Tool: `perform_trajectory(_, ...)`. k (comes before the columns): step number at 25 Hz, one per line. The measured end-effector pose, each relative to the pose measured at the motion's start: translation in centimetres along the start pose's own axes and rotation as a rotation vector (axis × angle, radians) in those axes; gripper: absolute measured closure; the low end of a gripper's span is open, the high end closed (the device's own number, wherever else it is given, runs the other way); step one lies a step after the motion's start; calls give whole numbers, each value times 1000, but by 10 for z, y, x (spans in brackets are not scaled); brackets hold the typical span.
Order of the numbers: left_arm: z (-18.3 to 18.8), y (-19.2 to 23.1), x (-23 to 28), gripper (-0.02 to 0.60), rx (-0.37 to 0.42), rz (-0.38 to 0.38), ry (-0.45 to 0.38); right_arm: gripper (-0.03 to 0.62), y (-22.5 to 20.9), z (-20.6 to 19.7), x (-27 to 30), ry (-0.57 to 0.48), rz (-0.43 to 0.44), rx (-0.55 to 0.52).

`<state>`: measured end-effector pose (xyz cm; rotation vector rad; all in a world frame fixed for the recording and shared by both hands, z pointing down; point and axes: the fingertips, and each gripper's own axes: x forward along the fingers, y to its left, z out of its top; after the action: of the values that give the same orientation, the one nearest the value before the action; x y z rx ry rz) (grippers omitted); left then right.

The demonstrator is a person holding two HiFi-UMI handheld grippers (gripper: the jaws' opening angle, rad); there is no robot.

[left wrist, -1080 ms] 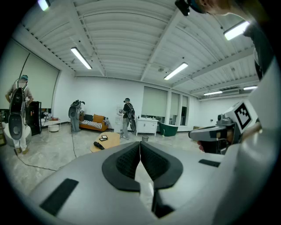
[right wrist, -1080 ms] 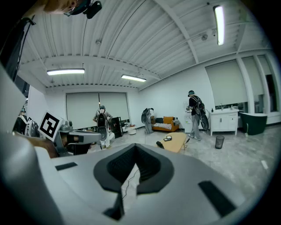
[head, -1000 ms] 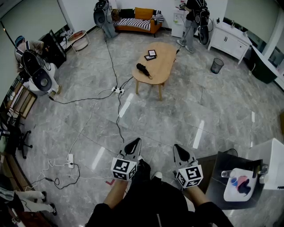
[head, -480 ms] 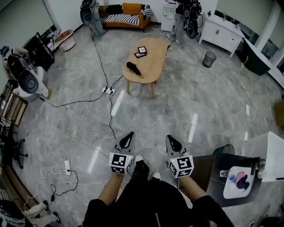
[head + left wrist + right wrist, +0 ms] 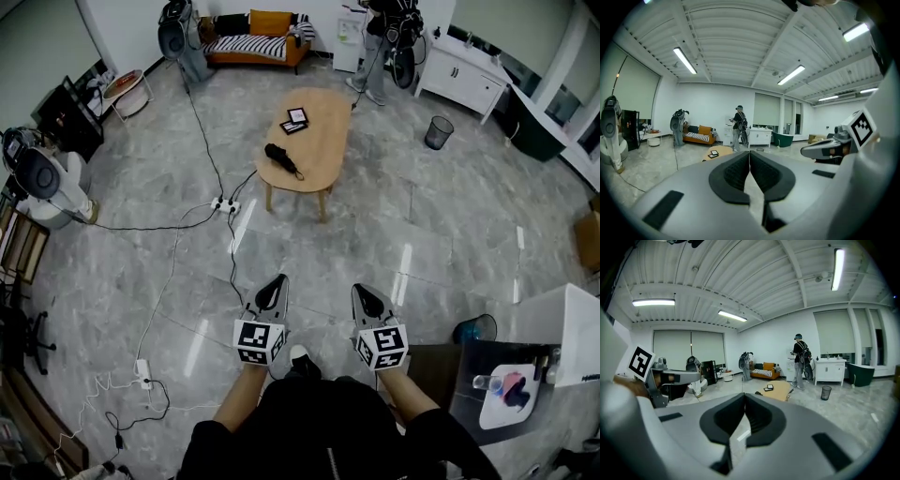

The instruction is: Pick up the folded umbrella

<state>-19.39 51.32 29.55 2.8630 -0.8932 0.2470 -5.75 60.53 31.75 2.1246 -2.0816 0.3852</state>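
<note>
The folded black umbrella [image 5: 280,158] lies near the front left end of an oval wooden table [image 5: 317,148] far ahead across the floor; in the right gripper view the umbrella [image 5: 759,393] is a small dark shape on the table [image 5: 777,392]. My left gripper [image 5: 275,292] and right gripper [image 5: 364,299] are held side by side low in the head view, well short of the table, both shut and empty. In the left gripper view the left gripper [image 5: 749,153] has its jaws together, and so has the right gripper [image 5: 744,396] in its own view.
Two flat dark items [image 5: 294,120] lie on the table's far part. Cables and a power strip [image 5: 224,203] cross the floor left of the table. A person [image 5: 379,37] stands behind it, by a white cabinet [image 5: 460,71]. A bin [image 5: 437,132] stands to the right, a sofa [image 5: 251,37] at the back.
The table with the umbrella has come nearer and shifted left in the head view as I walk toward it. Both grippers stay shut and side by side.
</note>
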Motion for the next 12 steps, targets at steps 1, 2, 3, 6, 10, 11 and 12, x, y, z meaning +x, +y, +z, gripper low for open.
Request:
perform_trajectory(1, 0, 4, 4, 566, -6, -4, 3, 583, 2, 1, 7, 2, 0, 3)
perform_trajectory(2, 0, 9, 7, 566, -13, -10, 8, 583, 5, 3, 14, 3, 0, 5)
perform_trajectory(3, 0, 13, 10, 566, -18, -17, 15, 583, 8, 4, 21, 5, 1, 8)
perform_trajectory(6, -3, 24, 19, 566, -26, -39, 39, 583, 15, 8, 38, 11, 4, 22)
perform_trajectory(10, -8, 31, 34, 566, -30, -58, 67, 583, 16, 14, 53, 14, 10, 23)
perform_trajectory(11, -8, 33, 39, 566, -28, -59, 70, 583, 13, 16, 57, 14, 8, 23)
perform_trajectory(12, -8, 34, 44, 566, -27, -60, 71, 583, 10, 17, 61, 15, 7, 24)
